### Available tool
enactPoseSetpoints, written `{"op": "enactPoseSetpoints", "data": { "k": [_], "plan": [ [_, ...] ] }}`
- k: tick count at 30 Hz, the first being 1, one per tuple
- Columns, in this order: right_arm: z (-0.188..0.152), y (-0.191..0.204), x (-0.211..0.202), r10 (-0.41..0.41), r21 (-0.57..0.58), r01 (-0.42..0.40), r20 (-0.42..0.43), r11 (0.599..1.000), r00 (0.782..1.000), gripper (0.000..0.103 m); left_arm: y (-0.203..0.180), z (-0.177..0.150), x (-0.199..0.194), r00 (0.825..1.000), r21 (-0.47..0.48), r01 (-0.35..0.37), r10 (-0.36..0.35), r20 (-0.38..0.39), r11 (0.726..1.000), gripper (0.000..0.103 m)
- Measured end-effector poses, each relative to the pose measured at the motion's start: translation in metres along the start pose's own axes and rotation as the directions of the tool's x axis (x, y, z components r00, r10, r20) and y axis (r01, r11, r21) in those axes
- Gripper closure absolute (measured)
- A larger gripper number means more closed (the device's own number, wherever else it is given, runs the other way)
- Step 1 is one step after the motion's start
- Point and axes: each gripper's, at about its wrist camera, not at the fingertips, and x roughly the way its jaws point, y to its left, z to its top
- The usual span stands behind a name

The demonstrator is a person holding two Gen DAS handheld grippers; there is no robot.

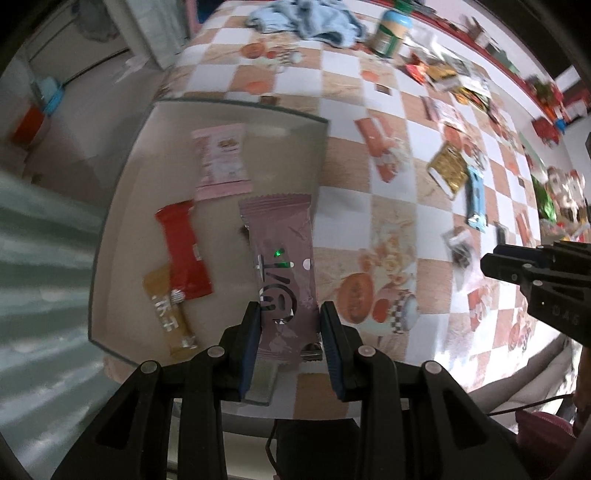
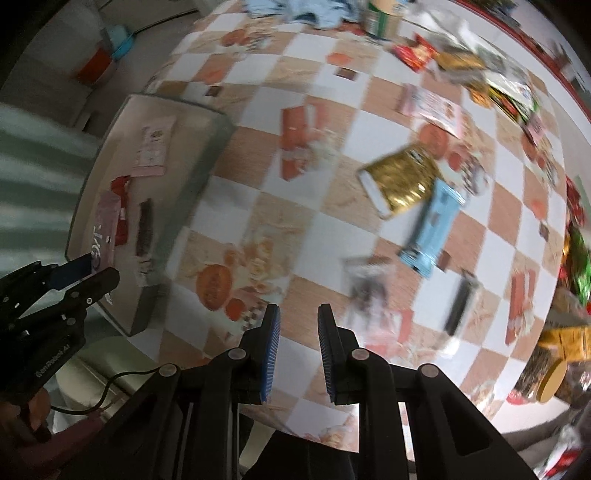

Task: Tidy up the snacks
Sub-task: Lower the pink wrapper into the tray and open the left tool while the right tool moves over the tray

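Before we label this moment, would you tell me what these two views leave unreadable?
- Mauve snack packet, left wrist view: lower end hidden between the left gripper pads.
- Yellow bar, same view: partly under the red packet.
- Dark packet, right wrist view: motion-blurred, contents unclear.
- Jar, same view: cut off by the top edge.

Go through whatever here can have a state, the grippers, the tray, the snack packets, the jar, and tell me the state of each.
left gripper: shut on the mauve packet
mauve packet: held above the tray
right gripper: shut, nothing between its fingers
tray: holds pink, red and yellow packets lying flat
gold packet: flat on the table, outside the tray
light blue packet: flat on the table, outside the tray
jar: upright, lid on
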Motion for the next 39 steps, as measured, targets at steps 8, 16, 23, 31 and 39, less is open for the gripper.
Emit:
{"op": "enactPoseSetpoints", "data": {
  "k": [8, 16, 23, 31, 39],
  "plan": [
    [0.025, 0.045, 0.004, 0.012, -0.093, -0.012, -0.001, 0.996, 1.000, 0.079, 0.046, -0.011, -0.001, 1.000, -0.116, -0.013, 0.015, 0.009, 0.993, 0.068],
    [0.044, 0.103, 0.019, 0.017, -0.225, -0.021, -0.018, 0.974, 1.000, 0.079, 0.088, -0.017, 0.003, 0.999, -0.206, -0.030, 0.033, 0.007, 0.978, 0.068],
    [0.063, 0.150, 0.032, 0.036, -0.300, -0.041, -0.023, 0.953, 0.999, 0.079, 0.102, -0.018, 0.017, 0.999, -0.225, -0.049, 0.046, -0.017, 0.973, 0.068],
    [0.098, 0.169, 0.040, 0.068, -0.273, -0.068, -0.011, 0.959, 0.998, 0.079, 0.108, -0.011, 0.034, 0.998, -0.223, -0.063, 0.054, -0.043, 0.973, 0.068],
    [0.114, 0.182, 0.054, 0.067, -0.282, -0.070, -0.019, 0.957, 0.998, 0.079, 0.110, -0.005, 0.046, 0.996, -0.206, -0.075, 0.065, -0.058, 0.976, 0.067]
  ]
}}
